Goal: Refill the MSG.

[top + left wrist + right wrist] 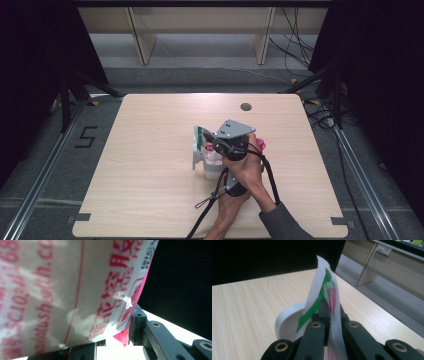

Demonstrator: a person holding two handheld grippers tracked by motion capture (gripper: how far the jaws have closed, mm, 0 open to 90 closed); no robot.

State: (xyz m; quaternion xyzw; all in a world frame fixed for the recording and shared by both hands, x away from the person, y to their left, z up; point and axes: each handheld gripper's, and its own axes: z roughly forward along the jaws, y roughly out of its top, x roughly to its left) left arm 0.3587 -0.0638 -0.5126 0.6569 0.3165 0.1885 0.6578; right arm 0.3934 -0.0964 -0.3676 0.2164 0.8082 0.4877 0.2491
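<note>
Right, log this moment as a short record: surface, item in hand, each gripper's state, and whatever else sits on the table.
surface: light wooden table
item: white plastic packet with a green stripe and red print, held upright above the table
right gripper: shut on the packet's thin edge
left gripper: jaws on either side of the same packet, red lettering close to the camera; pad contact unclear
hands: both meet at the table's middle, grippers overlapping in the high view
other: round grommet hole near the far edge

Black fingers (352, 340), brass rivets, dark grey sleeve (285, 222)
</note>
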